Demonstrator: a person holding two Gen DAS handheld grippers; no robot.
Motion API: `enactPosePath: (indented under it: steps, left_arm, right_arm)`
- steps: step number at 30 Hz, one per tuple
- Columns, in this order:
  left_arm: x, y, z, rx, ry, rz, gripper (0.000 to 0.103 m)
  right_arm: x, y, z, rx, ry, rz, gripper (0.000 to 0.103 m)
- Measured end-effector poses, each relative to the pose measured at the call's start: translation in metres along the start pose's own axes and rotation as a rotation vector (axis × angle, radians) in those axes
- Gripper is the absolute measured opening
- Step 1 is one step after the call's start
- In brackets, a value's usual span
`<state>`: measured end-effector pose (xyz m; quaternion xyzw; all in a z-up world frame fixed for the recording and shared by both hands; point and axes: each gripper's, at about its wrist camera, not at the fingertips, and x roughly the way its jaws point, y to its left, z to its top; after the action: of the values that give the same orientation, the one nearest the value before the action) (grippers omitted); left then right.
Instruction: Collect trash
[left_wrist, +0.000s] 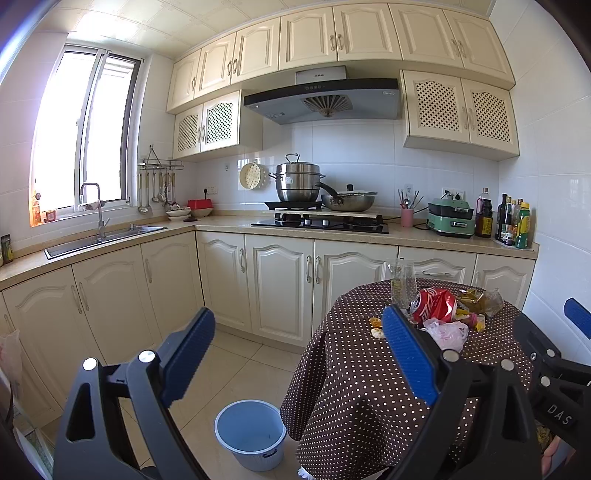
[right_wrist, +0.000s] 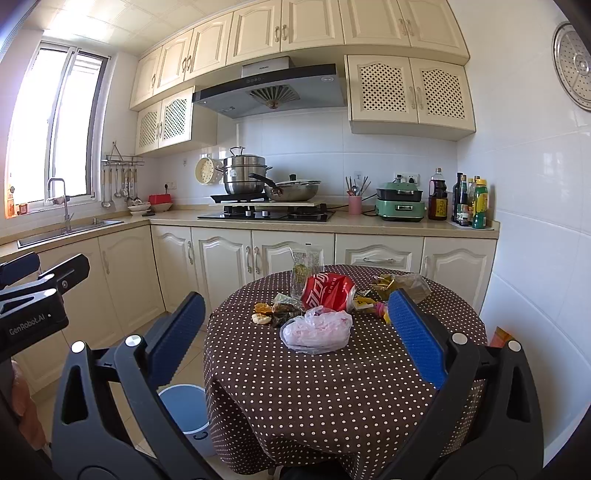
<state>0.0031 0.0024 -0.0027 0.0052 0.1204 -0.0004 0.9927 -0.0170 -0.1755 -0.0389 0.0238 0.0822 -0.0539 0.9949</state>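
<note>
Blue fingers (left_wrist: 406, 354) of both our grippers gape wide, empty; can (right_wrist: 328, 291) and bag (right_wrist: 316, 330) sit mid-worktop (right_wrist: 332, 387), bucket (left_wrist: 251, 434) below its left edge.

Crushed red can (right_wrist: 328, 291), crumpled plastic bag (right_wrist: 316, 331), wrappers (right_wrist: 400, 284) and peels (right_wrist: 263, 313) heaped on the dotted tablecloth (right_wrist: 332, 387)

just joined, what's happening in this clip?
A person holds two grippers over a kitchen table with a polka-dot cloth. Both the left gripper and the right gripper are open and empty. Trash sits untouched on the table: a crushed red can, a crumpled plastic bag, wrappers and food scraps. A blue bucket waits on the floor beside it.
</note>
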Motion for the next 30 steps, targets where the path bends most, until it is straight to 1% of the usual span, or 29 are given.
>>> enactPosePath:
  steps: [19, 21, 30]
  left_arm:
    - [0.003, 0.004, -0.003, 0.002, 0.011, 0.001, 0.09]
    - [0.004, 0.003, -0.004, 0.003, 0.013, 0.002, 0.09]
    - [0.014, -0.001, -0.009, 0.013, 0.032, -0.001, 0.09]
  right_arm:
    - [-0.001, -0.002, 0.0, 0.0, 0.005, 0.0, 0.097]
    - [0.008, 0.0, -0.006, 0.002, 0.006, 0.003, 0.097]
    - [0.014, -0.004, -0.016, 0.022, 0.022, 0.004, 0.097]
